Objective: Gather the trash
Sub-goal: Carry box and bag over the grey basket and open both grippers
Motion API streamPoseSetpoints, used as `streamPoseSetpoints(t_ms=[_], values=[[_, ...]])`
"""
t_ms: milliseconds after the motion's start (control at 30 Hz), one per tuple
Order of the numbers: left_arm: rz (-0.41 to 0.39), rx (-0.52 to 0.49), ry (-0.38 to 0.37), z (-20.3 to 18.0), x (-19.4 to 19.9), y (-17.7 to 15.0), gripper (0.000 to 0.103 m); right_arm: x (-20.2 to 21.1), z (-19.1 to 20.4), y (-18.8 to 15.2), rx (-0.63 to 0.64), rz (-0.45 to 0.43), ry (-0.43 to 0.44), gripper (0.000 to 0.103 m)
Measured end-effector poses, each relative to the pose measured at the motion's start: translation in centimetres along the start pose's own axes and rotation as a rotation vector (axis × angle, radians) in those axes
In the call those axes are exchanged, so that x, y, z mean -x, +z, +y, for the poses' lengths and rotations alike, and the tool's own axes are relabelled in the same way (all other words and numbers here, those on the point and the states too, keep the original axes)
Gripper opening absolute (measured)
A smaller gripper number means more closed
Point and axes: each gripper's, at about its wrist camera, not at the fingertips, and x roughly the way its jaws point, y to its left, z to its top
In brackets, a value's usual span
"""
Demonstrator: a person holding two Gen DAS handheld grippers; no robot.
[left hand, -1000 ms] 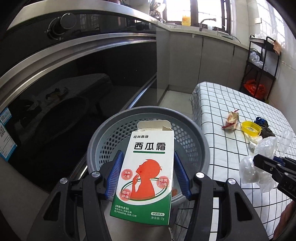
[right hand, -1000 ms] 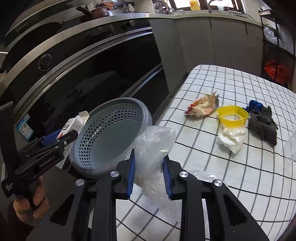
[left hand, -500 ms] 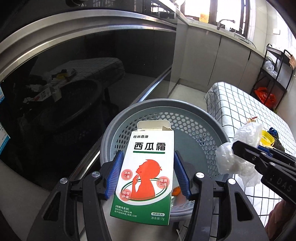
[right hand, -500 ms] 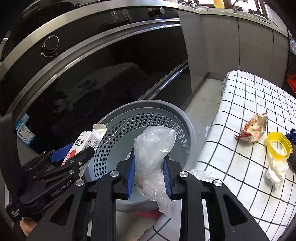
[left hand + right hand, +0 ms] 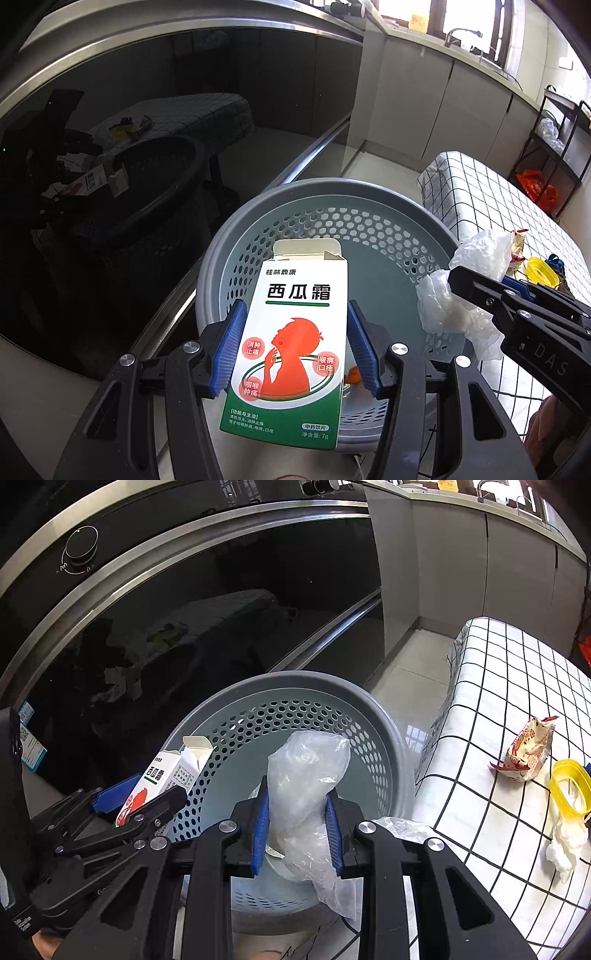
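A grey perforated basket [image 5: 236, 236] [image 5: 402, 746] stands on the floor beside the checked table. My left gripper [image 5: 293, 345] is shut on a white, green and red medicine box [image 5: 295, 354] and holds it over the basket's near rim; the box also shows in the right wrist view [image 5: 162, 779]. My right gripper [image 5: 297, 832] is shut on a crumpled clear plastic bag [image 5: 303, 775] above the basket's inside; the bag also shows in the left wrist view [image 5: 447, 306]. A small orange scrap [image 5: 354, 376] lies in the basket.
The table with a black-checked white cloth [image 5: 491, 686] carries a red-and-white wrapper [image 5: 526, 749], a yellow ring lid [image 5: 569, 786] and crumpled white tissue [image 5: 565, 843]. A black glass oven front [image 5: 184, 620] stands behind the basket. A metal rack [image 5: 550, 136] stands at the far right.
Both grippers have moved in over the basket with their loads. The plastic bag has come from the table edge to above the basket's inside.
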Motion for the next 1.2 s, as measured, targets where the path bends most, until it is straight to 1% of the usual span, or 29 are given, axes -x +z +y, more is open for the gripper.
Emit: streamPoseSetpoints(t_ms=[133,167,200,233,267,300,333,433,567,867,1200], values=[[0.003,0.01,-0.004,0.1,-0.1,0.1,0.054,0.2,0.1,0.0,0.007,-0.006,-0.007,0.029],[0.004,0.013,-0.006,0.1,-0.1,0.1,0.054,0.3,0.1,0.1,0.003,-0.008,-0.006,0.032],[0.005,0.014,-0.009,0.2,-0.1,0.1,0.055,0.3,-0.1,0.2,-0.001,-0.01,0.0,0.042],[0.005,0.014,-0.013,0.2,-0.1,0.1,0.058,0.4,-0.3,0.3,-0.008,-0.016,0.002,0.049],[0.001,0.013,-0.013,0.1,0.0,0.1,0.065,0.6,-0.5,0.3,-0.015,-0.029,-0.001,0.059],[-0.003,0.011,-0.011,0.2,0.0,0.1,0.067,1.0,-0.6,0.3,-0.02,-0.044,-0.004,0.06],[-0.007,0.008,-0.009,0.1,0.1,0.1,0.07,1.1,-0.7,0.3,-0.023,-0.05,-0.002,0.06],[0.0,0.01,-0.01,0.1,0.0,0.1,0.07,1.4,-0.9,0.3,-0.028,-0.054,-0.004,0.06],[0.008,0.016,-0.01,0.2,-0.1,0.1,0.075,1.4,-1.3,0.3,-0.033,-0.05,-0.008,0.06],[0.009,0.019,-0.01,0.1,0.1,0.0,0.075,1.8,-1.6,0.3,-0.038,-0.055,-0.01,0.06],[-0.002,0.005,-0.011,-0.7,0.5,0.0,0.075,2.5,-2.3,-0.7,-0.054,-0.058,-0.026,0.06]])
